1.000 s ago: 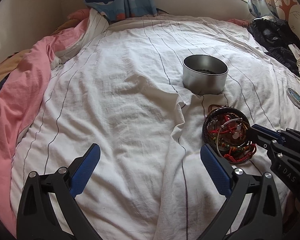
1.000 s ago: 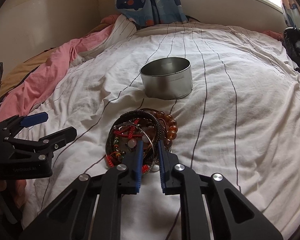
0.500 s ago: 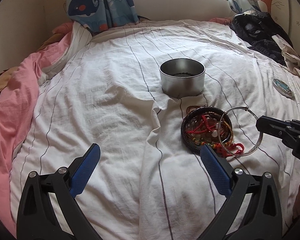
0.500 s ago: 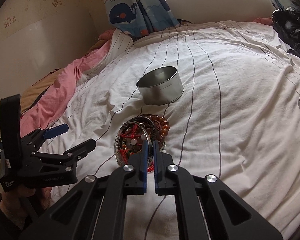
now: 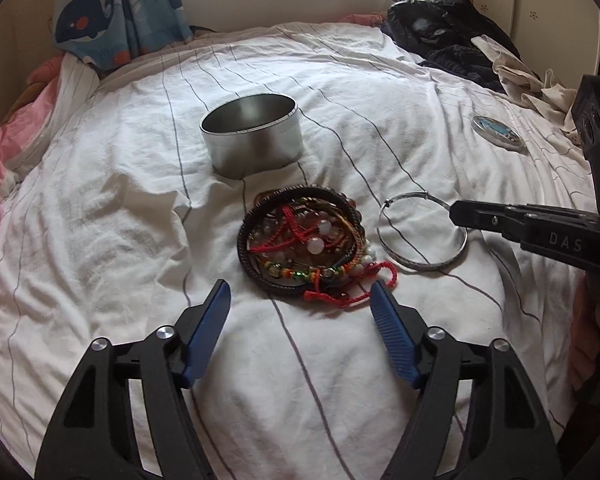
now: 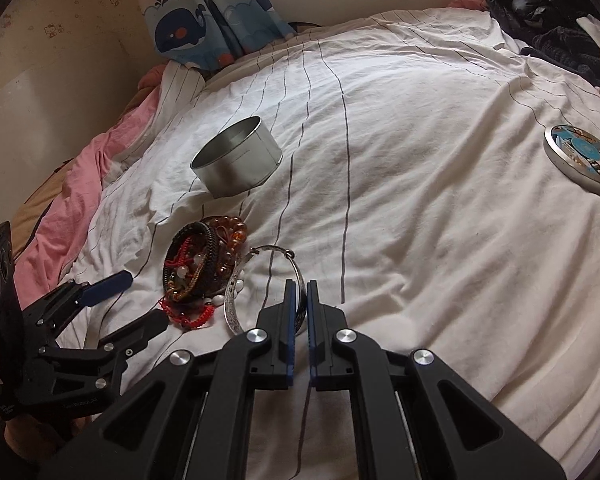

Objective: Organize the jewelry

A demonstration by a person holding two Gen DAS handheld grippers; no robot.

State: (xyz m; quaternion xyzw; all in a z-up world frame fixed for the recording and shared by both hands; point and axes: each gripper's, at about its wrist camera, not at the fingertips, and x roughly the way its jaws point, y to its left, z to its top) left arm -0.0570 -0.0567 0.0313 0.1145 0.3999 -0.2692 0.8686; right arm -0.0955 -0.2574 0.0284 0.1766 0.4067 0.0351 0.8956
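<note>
My right gripper (image 6: 299, 304) has its fingers pinched on the silver bangle (image 5: 422, 232), ring tilted, just right of the bracelet pile (image 5: 304, 246) on the bed (image 5: 100, 220). The bangle's near rim is hidden behind the fingers. Left gripper (image 5: 300, 300) spread wide, holding nothing, just before the pile. Tin (image 5: 252, 136) upright beyond; bare sheet all round.

My left claw (image 5: 300, 298): black plastic frame, ribbed blue finger pads (image 5: 392, 330), silver screws. My right claw (image 6: 299, 294): same build; side marked "DAS". Bare skin visible behind.
</note>
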